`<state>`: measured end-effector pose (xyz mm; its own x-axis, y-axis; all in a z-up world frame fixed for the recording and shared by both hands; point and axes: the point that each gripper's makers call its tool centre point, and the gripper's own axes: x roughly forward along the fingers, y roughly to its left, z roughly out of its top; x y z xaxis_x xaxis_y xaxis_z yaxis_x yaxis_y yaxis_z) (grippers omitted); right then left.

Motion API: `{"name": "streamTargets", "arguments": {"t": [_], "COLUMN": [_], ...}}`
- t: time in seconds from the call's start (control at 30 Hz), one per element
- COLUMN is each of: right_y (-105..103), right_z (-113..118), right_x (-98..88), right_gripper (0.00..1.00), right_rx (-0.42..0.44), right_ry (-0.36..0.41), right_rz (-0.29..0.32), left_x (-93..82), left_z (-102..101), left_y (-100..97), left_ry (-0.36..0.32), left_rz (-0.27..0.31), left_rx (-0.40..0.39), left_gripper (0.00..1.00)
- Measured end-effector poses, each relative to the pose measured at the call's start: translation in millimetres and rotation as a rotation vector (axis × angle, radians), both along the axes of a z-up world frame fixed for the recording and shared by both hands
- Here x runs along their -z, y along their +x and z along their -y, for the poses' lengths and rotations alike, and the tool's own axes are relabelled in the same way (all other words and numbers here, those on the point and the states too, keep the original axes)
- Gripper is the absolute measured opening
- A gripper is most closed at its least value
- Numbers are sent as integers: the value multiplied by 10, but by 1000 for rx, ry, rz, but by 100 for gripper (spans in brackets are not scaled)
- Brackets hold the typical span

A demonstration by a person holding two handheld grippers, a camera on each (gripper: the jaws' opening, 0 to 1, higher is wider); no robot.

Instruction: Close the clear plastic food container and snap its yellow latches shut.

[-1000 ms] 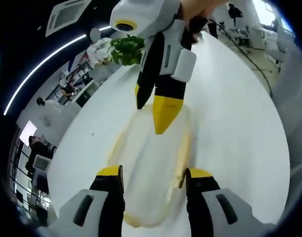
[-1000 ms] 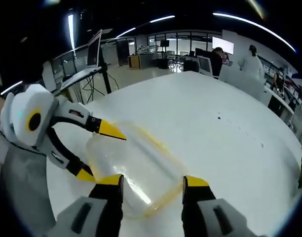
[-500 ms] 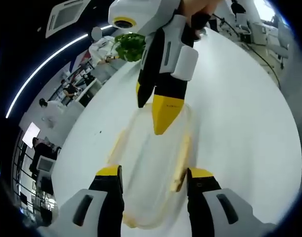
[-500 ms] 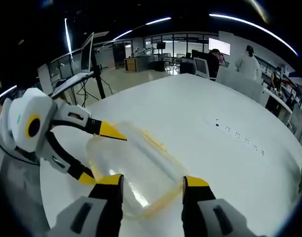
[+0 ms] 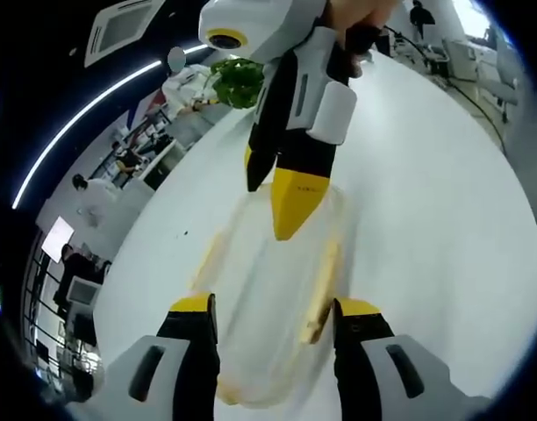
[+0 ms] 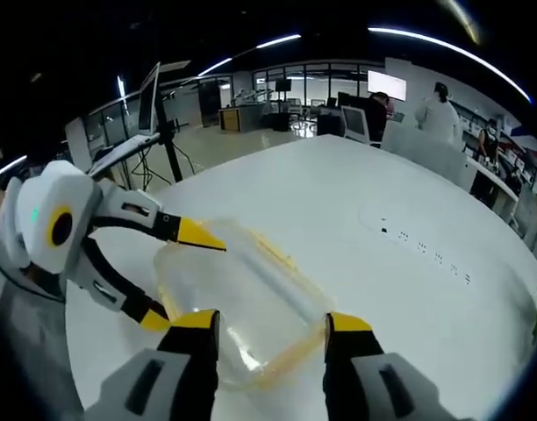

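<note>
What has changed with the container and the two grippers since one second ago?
Nothing visibly changed: only the cameras shifted a little. The container lies on the white table as before, and the left gripper and right gripper stay open at its two ends.

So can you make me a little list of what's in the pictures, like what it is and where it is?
box: clear plastic food container with yellow latches, lying on the table
table: white table
left gripper: open, jaws either side of one end of the container
right gripper: open, jaws around the opposite end
plant: green plant at the table's far edge
background: office with desks and people
</note>
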<state>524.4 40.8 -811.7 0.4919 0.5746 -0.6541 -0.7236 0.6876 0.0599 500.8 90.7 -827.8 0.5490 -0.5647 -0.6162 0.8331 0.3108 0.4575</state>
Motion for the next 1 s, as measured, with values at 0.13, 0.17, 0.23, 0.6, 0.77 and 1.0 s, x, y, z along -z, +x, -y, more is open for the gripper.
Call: {"name": "streamTargets", "arguments": {"t": [0.13, 0.17, 0.23, 0.6, 0.77, 1.0], "right_y": [4, 6, 2, -6, -48, -261], "right_z": [-2, -5, 3, -11, 54, 218], "right_x": [-8, -5, 2, -30, -122, -112], "right_gripper": [46, 46, 46, 50, 53, 55], "right_rx": [-8, -7, -9, 53, 71, 103], "right_ry": [-14, -17, -19, 53, 80, 77], "right_rz": [-30, -32, -35, -43, 4, 4], "left_x": [-20, -23, -23, -73, -138, -187], "left_z": [3, 4, 4, -94, -239, -447], "left_y": [1, 2, 7, -29, -68, -226], "left_ry": [-22, -26, -39, -60, -55, -125], "left_rz": [-13, -16, -25, -104, -106, -146], "left_rx": [-6, -6, -9, 15, -22, -136], "left_gripper": [49, 49, 49, 65, 65, 67]}}
